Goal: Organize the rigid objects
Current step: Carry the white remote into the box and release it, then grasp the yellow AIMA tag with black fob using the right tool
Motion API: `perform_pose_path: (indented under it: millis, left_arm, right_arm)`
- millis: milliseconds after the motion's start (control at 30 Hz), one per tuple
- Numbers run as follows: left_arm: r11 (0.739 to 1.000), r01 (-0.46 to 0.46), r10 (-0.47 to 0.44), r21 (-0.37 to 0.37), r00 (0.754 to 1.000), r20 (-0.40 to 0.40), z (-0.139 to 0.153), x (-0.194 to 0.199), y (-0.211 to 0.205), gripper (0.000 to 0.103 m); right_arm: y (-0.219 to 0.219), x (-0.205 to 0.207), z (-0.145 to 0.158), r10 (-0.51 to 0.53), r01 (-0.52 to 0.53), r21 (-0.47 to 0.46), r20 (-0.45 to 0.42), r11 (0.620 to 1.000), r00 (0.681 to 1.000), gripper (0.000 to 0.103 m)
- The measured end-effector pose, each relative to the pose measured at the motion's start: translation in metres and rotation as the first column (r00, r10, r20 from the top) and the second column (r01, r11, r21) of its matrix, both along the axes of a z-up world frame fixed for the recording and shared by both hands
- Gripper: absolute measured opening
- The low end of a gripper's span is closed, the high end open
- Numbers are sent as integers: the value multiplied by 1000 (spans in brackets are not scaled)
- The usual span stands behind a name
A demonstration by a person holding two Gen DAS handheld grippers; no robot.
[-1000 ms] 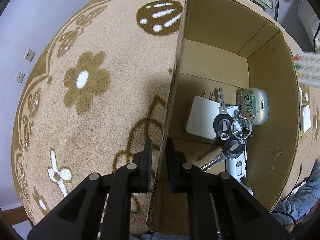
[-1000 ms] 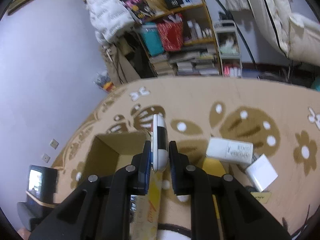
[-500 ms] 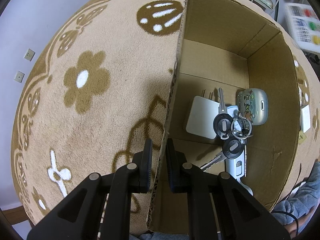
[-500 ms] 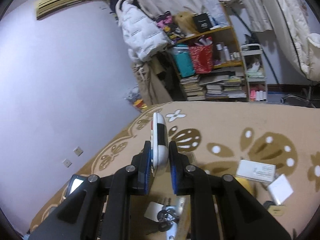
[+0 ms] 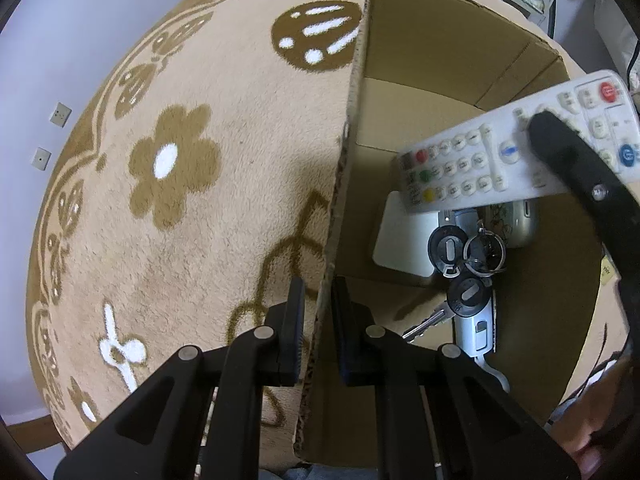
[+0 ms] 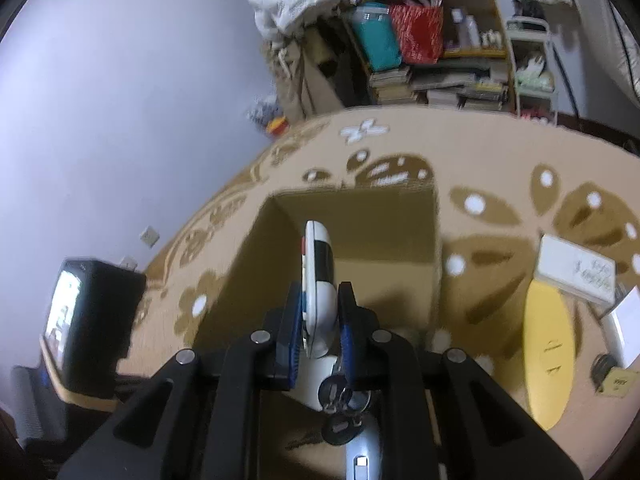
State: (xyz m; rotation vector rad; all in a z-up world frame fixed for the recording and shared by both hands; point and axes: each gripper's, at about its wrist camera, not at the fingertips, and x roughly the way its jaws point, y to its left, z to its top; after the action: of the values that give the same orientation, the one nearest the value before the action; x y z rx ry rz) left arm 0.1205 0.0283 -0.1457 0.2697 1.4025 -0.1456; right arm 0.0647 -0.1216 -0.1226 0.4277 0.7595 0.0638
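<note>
An open cardboard box (image 5: 448,56) stands on a beige flowered rug (image 5: 200,168). My left gripper (image 5: 318,312) is shut on the box's near wall, one finger outside and one inside. My right gripper (image 6: 320,316) is shut on a white remote control (image 6: 318,272), held edge-up. In the left wrist view that remote control (image 5: 500,152) hangs over the box's inside with a black finger (image 5: 568,152) across its buttons. On the box floor lie a bunch of black-headed keys (image 5: 464,260), a white flat adapter (image 5: 400,236), a silver device (image 5: 476,328) and a small patterned case (image 5: 516,224).
To the right of the box (image 6: 352,216) on the rug lie a yellow oval disc (image 6: 548,352), a white box with printed buttons (image 6: 576,268) and a small white block (image 6: 628,320). Crowded shelves (image 6: 424,44) line the far wall. A small lit screen (image 6: 64,304) stands at left.
My right gripper has carried the remote control down and over the box; it now fills the right of the left wrist view. The left gripper has held still on the box wall.
</note>
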Motion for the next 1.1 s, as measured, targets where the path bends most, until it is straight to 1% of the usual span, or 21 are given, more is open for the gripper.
perform_pose_path:
  millis: [100,333,367,400,467,533,567,600,633,700,733,767,800,1033,1100]
  left_arm:
    - [1000,-6,6,-8,1000,-2,0,0,1,13]
    - [1000,-8,8,-5,1000,-1,0,-1,-1,13]
    - [1000,-7,7,-4,1000,-1,0,-2,-1,13]
    - [1000,-7,7,-4,1000,-1,0,-2,-1,13]
    - [1000,-8,8,-7,1000,-2,0,-2,-2,13]
    - [1000,-12,12,-15,1000,-4,0,-2,-1,13]
    - [1000,-14,14,-14,1000,-3,0,-2,-1,13]
    - [1000,-12,12,-15,1000,-3,0,-2,-1,13]
    - [1000,-10,10,-11,1000,-2,1,-3,-1,13]
    - [1000,-8,8,-3,1000,0,1,-3,-2,14]
    - [1000,-8,8,-4,1000,0,1,-3,-2,13]
    - [1000,-8,8,-4,1000,0,1,-3,-2,13]
    - [1000,-9,9,-5,1000,-1,1,-3,-1,13]
    - [1000,-8,8,-7,1000,-1,2,-3,0,14]
    - [1000,-11,11,-11,1000,-3,2,-3,0,14]
  right_arm:
    - [-4,0,0,4,-3,15,-26,1000,1000,19]
    - [-10,-5,13,-13,12,-26,-17,1000,1000,21]
    - [-11,-4,16,-16,16,-29,-18,999,1000,29]
    - [-14,-5,20,-26,26,-32,-18,999,999,43]
    - [-18,-9,26,-43,43,-39,-4,998,999,58]
    - [-21,-10,32,-30,31,-42,10,999,999,60]
    - [-22,-10,35,-14,14,-52,3,999,1000,64]
    - [-24,-10,38,-5,4,-65,-6,998,1000,70]
    - [-24,-10,40,-2,1,-76,-10,997,1000,73]
    - [-27,-13,44,-7,6,-106,-7,994,1000,86]
    - [-30,-16,45,-15,14,-119,-8,993,1000,89]
    - [-31,-19,45,-20,19,-126,-12,992,1000,96]
    - [-34,-21,44,-27,24,-135,-18,991,999,99]
    - [-53,-33,29,-94,70,-244,-90,967,991,100]
    - [-65,-39,25,-126,100,-232,-97,967,987,100]
